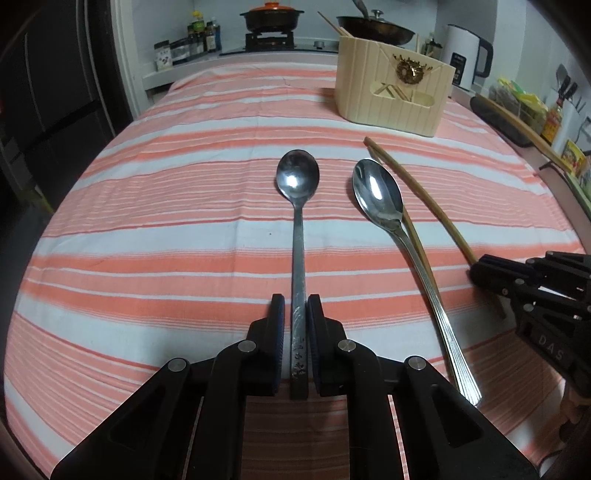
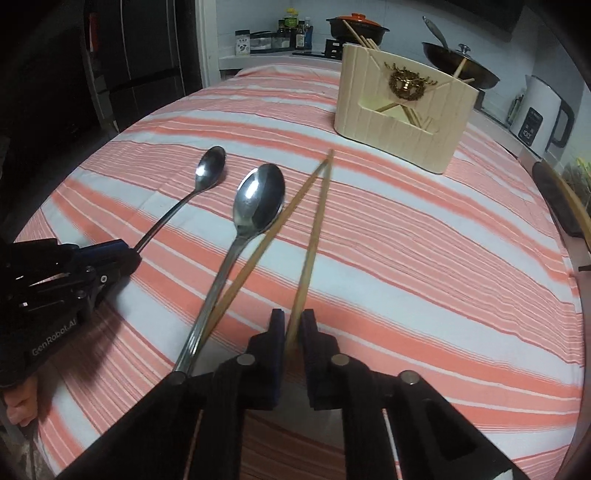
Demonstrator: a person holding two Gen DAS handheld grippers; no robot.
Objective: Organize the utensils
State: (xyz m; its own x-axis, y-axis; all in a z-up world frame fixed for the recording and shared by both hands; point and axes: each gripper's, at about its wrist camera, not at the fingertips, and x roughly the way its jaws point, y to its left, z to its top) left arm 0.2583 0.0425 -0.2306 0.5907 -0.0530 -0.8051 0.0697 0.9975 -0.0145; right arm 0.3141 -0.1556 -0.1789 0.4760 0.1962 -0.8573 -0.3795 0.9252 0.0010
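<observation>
My left gripper [image 1: 295,306] is shut on the flat handle of a steel spoon [image 1: 297,177], which points away across the striped cloth. To its right lies a second, larger spoon [image 1: 376,192] with a ribbed handle, one chopstick [image 1: 415,236] partly under it. My right gripper [image 2: 293,321] is shut on the near end of the other chopstick [image 2: 314,236]; both chopsticks' far tips meet. The loose chopstick [image 2: 258,254] runs beside the large spoon [image 2: 260,199]. A cream utensil holder [image 2: 402,122] with several chopsticks in it stands at the back right.
The table is covered by an orange and white striped cloth [image 1: 166,221]. Behind it are a stove with a pot [image 1: 271,16], a wok [image 1: 376,27], sauce bottles and a white kettle [image 1: 467,55]. A dark board [image 2: 557,199] lies off the right edge.
</observation>
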